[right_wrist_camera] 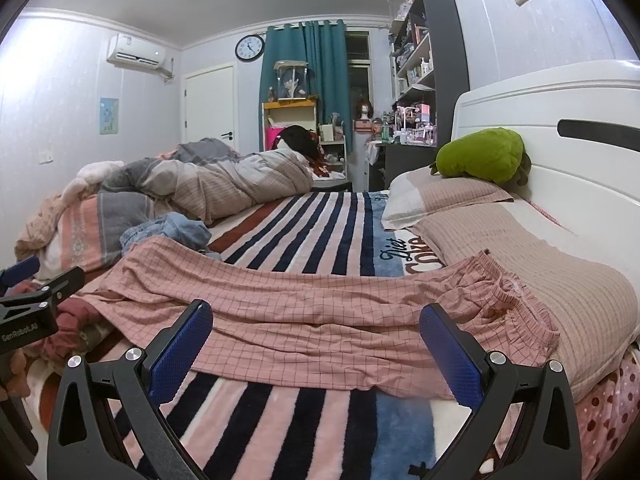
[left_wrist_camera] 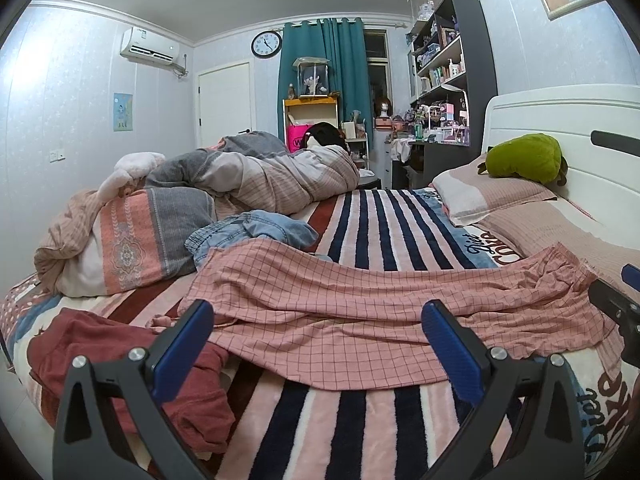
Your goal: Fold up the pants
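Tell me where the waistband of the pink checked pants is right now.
The waistband of the pink checked pants lies at the right end, against the beige pillow near the headboard, ahead-right of the open right gripper.

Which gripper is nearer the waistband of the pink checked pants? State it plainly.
Right. The right gripper hangs open beside the waistband, at the pillow end. The left gripper hangs open further along the legs of the pink checked pants, toward the hems.
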`<state>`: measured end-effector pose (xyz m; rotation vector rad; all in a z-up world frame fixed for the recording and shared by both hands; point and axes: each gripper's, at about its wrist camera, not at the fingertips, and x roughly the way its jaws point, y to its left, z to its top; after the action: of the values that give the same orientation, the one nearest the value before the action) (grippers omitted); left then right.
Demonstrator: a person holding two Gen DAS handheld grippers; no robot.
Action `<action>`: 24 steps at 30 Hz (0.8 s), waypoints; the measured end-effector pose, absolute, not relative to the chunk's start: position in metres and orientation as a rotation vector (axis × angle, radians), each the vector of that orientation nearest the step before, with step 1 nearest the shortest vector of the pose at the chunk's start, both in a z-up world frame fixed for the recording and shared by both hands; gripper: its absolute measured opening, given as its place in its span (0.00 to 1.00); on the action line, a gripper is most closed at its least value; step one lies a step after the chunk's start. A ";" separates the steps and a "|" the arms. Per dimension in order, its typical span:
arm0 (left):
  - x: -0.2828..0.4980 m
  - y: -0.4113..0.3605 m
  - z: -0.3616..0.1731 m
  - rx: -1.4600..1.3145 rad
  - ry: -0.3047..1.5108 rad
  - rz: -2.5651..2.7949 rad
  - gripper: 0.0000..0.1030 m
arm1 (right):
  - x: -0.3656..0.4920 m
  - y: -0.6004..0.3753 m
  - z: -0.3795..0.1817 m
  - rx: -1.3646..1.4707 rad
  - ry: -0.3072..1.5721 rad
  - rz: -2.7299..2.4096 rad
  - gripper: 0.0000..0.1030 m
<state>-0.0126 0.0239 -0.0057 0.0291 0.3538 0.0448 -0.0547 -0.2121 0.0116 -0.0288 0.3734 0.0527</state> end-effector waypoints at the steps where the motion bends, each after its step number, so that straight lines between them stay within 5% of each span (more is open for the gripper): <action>1: -0.013 0.024 -0.006 0.029 0.354 0.044 1.00 | -0.055 -0.212 0.012 -0.030 0.372 0.050 0.99; 21: 0.007 0.015 -0.022 0.001 0.412 -0.036 0.99 | -0.053 -0.215 0.008 -0.075 0.378 0.045 0.99; 24: 0.023 0.016 -0.039 0.013 0.491 -0.072 0.99 | -0.034 -0.238 -0.011 0.032 0.492 0.117 0.99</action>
<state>0.0230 0.0157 -0.0387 0.0131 0.4911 -0.0721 -0.0336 -0.2383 -0.0111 0.0318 0.4924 0.1172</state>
